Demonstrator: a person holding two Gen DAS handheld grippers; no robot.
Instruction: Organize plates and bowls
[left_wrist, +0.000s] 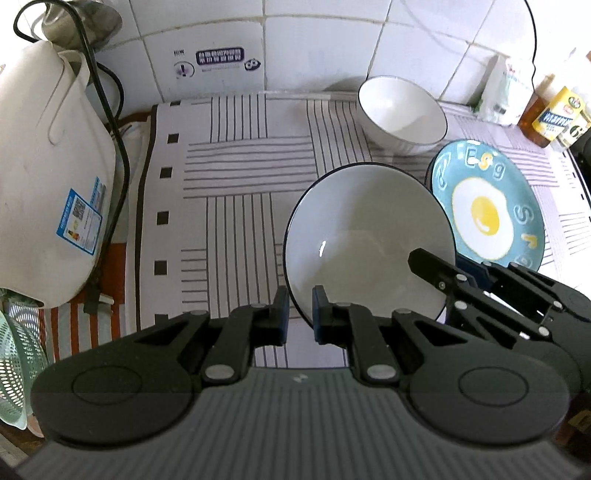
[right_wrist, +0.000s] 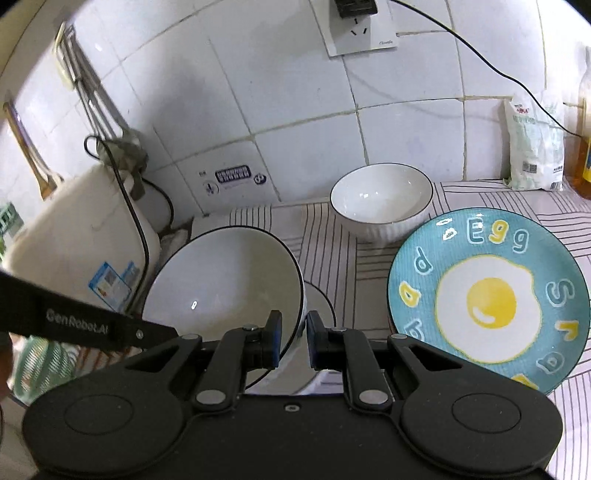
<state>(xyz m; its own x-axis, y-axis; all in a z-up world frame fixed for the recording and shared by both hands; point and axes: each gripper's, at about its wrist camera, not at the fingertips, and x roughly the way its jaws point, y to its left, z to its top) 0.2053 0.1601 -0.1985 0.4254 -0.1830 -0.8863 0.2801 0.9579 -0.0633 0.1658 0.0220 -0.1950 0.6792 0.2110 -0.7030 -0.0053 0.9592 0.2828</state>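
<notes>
Nearest in the left wrist view, the left hand-held gripper (left_wrist: 298, 314) has its fingers drawn in to a narrow gap that straddles the near-left rim of a large white bowl (left_wrist: 369, 240). The dark rim runs between the two blue pads; whether they actually press it I cannot tell. The right hand-held gripper (right_wrist: 293, 339) is likewise nearly closed, with the bowl's right-hand rim (right_wrist: 221, 291) passing between its fingers, the left pad against the inside wall. In that view the bowl is tipped, its opening turned up and toward the cameras, its rim standing off the striped cloth (left_wrist: 236, 177) that covers the desk.

Just right of the bowl lies a blue plate (right_wrist: 487, 299) with a fried-egg picture, flat on the cloth, face up, its near edge under the right gripper's body.

Farther back, near the tiled wall (right_wrist: 295, 122), a smaller white bowl (right_wrist: 382, 203) stands upright, well apart from both grippers.

At far left sits a white kettle-like appliance (left_wrist: 48, 177) with a black cord; at far right a bag (right_wrist: 535, 147) and bottles (left_wrist: 554, 114).
</notes>
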